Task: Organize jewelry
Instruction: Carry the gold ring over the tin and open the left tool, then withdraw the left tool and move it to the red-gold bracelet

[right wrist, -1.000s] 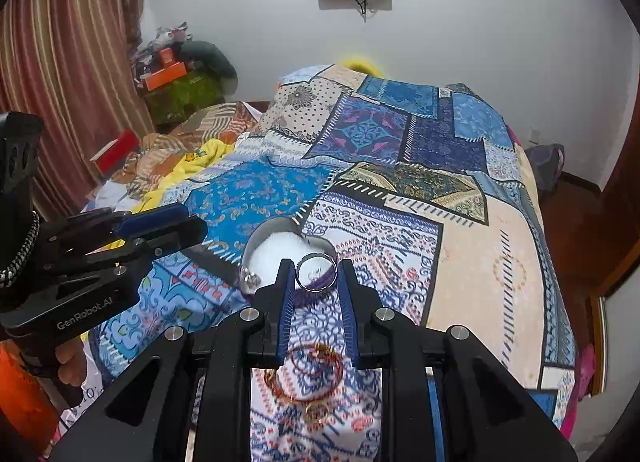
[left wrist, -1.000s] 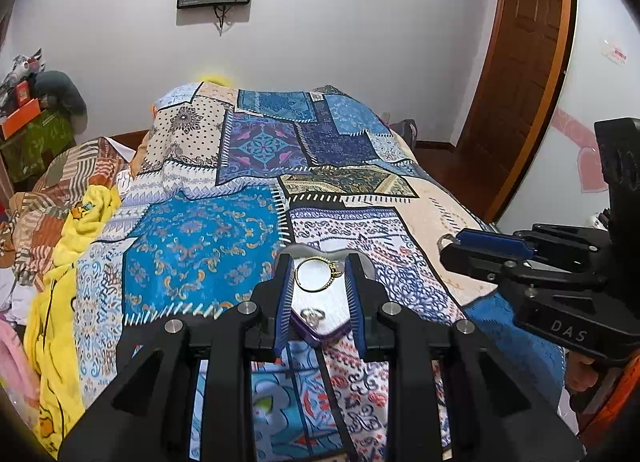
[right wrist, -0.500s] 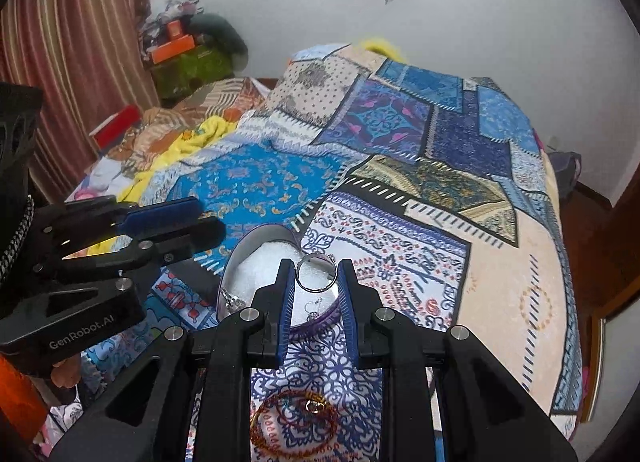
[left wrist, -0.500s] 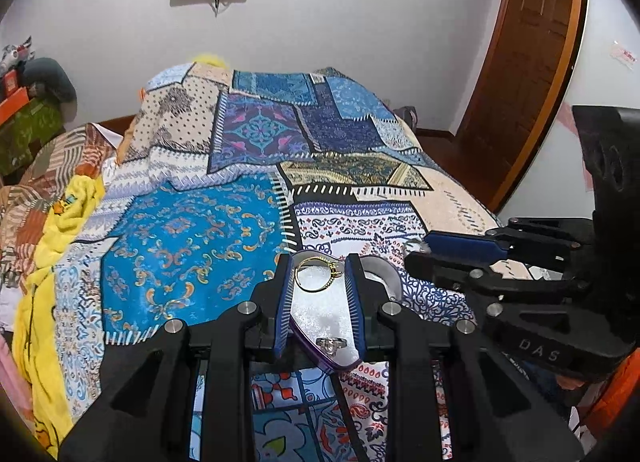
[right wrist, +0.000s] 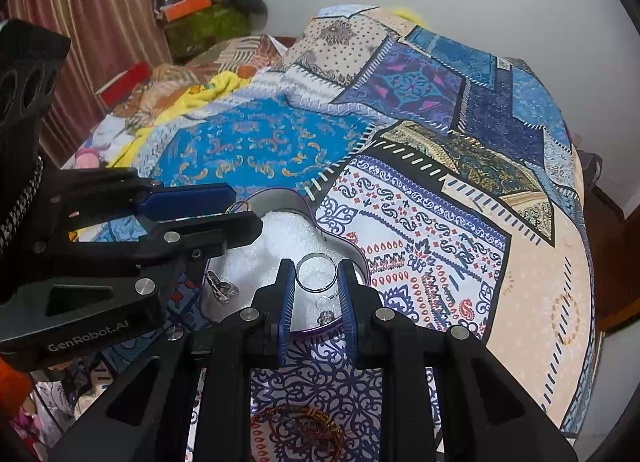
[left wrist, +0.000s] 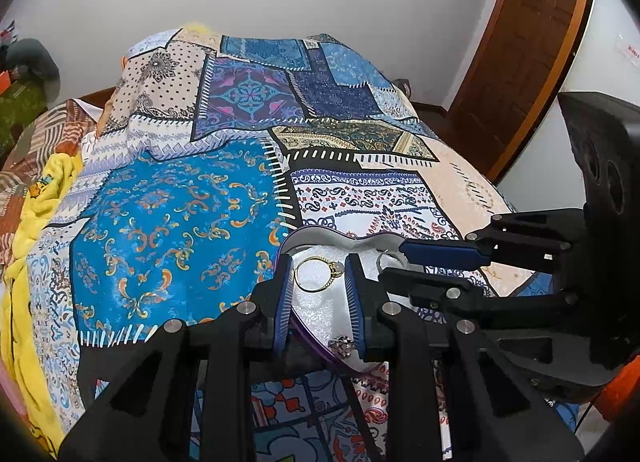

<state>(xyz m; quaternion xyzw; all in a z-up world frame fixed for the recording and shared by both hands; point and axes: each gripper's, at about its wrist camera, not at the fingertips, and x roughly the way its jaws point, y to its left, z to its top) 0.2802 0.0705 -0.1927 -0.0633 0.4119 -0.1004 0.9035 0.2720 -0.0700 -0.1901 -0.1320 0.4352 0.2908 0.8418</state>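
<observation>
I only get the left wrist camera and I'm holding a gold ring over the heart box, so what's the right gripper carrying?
Observer: The right gripper pinches a plain silver ring over the heart box.
Operator: Anything outside the box?
Observer: Yes, reddish-gold bangles lie on the bedspread, on the near side of the box.
Operator: What's near that silver ring?
Observer: A small silver earring-like piece lies on the white lining by the fingertips.
</observation>
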